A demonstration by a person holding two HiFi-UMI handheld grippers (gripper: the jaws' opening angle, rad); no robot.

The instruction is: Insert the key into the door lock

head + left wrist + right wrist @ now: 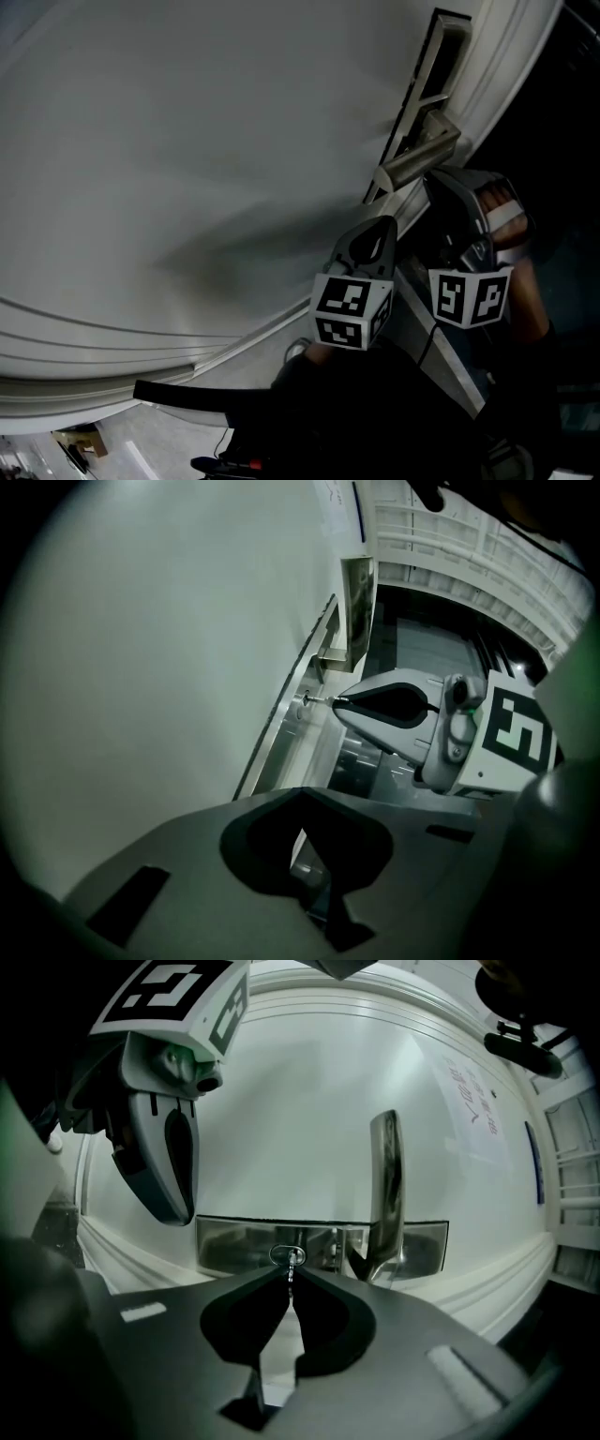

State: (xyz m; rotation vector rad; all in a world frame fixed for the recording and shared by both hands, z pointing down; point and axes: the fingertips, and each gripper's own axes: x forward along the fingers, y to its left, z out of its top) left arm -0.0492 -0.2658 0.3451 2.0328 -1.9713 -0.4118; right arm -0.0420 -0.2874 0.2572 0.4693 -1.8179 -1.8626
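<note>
Two tools: R tool tight on key at lock; L tool closed, empty.

Door: plain white, grey where the shade falls.
Lock plate: shiny silver with a thin black edge.
Handle: shiny silver.
Key: silver.
Left gripper: grey, with black inside the jaws.
Right gripper: grey, with black inside the jaws.
Left cube: white with black square shapes.
Right cube: white with black square shapes.
Paper: white with red scribbles.
</note>
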